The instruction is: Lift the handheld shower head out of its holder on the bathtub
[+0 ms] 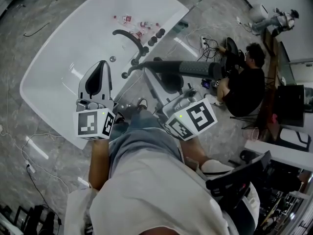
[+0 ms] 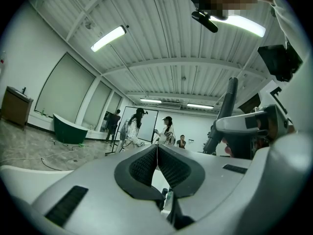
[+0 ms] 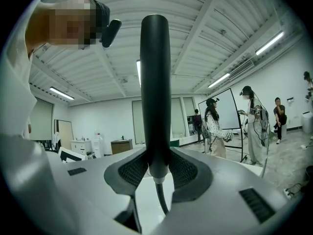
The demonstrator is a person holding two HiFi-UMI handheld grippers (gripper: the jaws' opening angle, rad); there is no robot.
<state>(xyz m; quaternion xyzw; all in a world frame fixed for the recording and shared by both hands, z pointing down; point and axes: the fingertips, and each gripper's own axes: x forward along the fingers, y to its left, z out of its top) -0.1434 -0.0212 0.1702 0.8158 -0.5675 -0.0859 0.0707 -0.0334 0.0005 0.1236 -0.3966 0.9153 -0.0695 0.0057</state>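
Note:
The handheld shower head (image 1: 193, 69) is a dark wand, held off the white bathtub (image 1: 44, 77) by my right gripper (image 1: 164, 72), which is shut on it. In the right gripper view the wand (image 3: 155, 92) stands upright between the ribbed pads (image 3: 133, 170), and its hose (image 3: 160, 199) hangs below. My left gripper (image 1: 101, 65) is over the tub's near rim to the left, shut with its pads (image 2: 146, 168) touching and nothing between them. From the left gripper view the shower head (image 2: 224, 112) shows at the right, in the right gripper.
A black faucet (image 1: 129, 37) and round knobs (image 1: 156, 35) sit on the tub's right rim, with small bottles (image 1: 133, 21) farther back. A person (image 1: 244, 84) sits on the floor to the right among cables (image 1: 210, 44). Other people (image 3: 217, 126) stand across the room.

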